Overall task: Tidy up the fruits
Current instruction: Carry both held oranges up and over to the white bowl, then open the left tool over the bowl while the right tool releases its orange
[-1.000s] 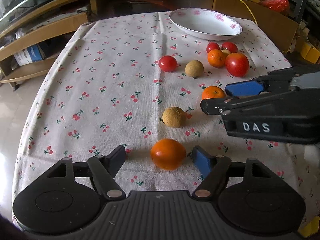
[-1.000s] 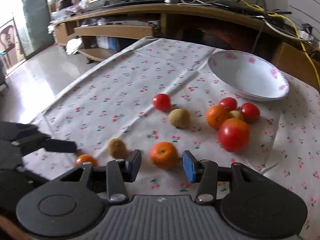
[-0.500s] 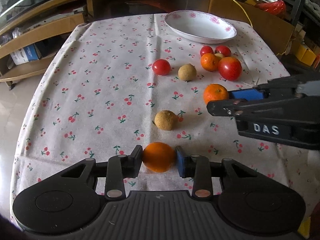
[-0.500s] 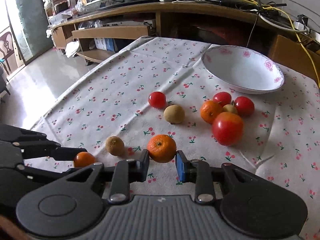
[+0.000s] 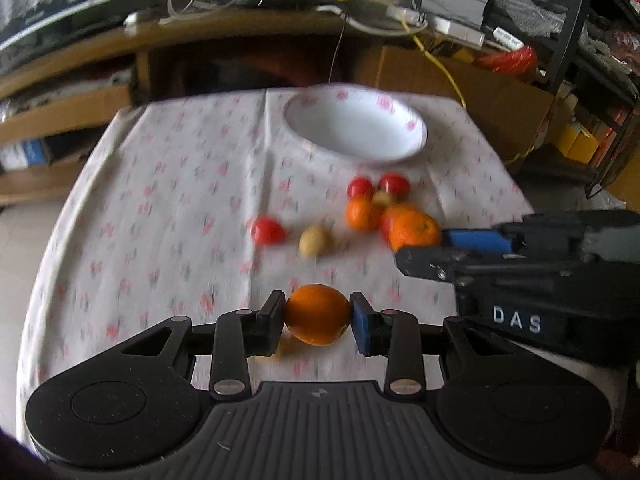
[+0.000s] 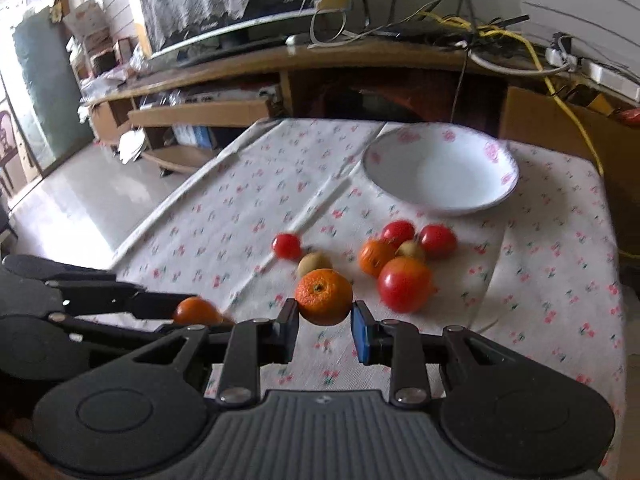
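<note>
My left gripper [image 5: 318,314] is shut on an orange [image 5: 316,308] and holds it just above the cherry-print tablecloth [image 5: 180,200]. To its right, my right gripper [image 6: 325,312] is shut on a second orange [image 6: 324,294], also lifted off the cloth. In the left wrist view that gripper [image 5: 424,246] reaches in from the right with its orange [image 5: 414,230]. Further back lie a small red fruit [image 6: 286,246], a brownish fruit [image 6: 314,262] and a cluster holding a big red fruit [image 6: 404,284] and another orange [image 6: 374,256]. A white flowered bowl [image 6: 440,200] stands empty at the far end.
A low wooden TV stand [image 6: 280,64] with cables runs behind the table. A cardboard box [image 5: 480,96] stands at the far right corner. The table edge drops to the tiled floor [image 6: 80,192] on the left.
Both grippers closed on their oranges and lifted them off the cloth. Both views have risen and tilted up, so the bowl and stand show more.
</note>
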Tool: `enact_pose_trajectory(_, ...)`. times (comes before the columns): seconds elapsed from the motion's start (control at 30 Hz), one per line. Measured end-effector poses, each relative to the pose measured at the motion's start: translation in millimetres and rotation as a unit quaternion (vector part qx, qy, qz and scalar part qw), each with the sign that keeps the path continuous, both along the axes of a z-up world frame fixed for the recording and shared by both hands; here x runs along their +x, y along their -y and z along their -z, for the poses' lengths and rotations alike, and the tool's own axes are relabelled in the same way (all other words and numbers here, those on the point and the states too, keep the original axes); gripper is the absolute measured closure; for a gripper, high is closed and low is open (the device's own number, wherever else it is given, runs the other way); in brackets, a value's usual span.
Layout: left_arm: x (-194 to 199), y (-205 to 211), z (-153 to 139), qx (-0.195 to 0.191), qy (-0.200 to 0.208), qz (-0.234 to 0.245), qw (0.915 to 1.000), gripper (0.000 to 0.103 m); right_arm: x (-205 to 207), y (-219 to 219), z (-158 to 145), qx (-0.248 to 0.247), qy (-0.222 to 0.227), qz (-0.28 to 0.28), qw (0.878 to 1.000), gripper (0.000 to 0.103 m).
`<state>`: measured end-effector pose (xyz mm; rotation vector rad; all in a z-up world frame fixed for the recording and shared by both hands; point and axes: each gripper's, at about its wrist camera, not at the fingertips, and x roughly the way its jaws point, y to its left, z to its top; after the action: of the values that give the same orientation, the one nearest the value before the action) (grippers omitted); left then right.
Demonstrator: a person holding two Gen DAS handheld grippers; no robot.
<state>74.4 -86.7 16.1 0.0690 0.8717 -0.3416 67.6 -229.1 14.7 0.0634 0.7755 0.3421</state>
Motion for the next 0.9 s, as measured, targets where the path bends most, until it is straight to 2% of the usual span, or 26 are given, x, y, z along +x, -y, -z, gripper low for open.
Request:
enact_pose_trajectory(0.13,35,16,-8,-0.010,0.008,0.008,0.9999,0.060,20,18,-9,0.010,0.006,0.037,0.999,0.060)
enact_pose_trajectory(0.4,104,49,-11,0.003,0.032,0.023,0.9992,0.060,85,54,-12,0.030,0.003,0.085,0.996,0.060)
enact_pose_trajectory(0.67,153,68,9,0.017,0.025,0.030,0.9991,0.061,138,77,10,0.027,-0.022,0.089,0.995,0.060)
enact_pose_trajectory(0.9,167,66,22,0.024,0.017,0.022,0.9993,0.061,158,77,29,0.024,-0.034,0.078,0.996,0.060)
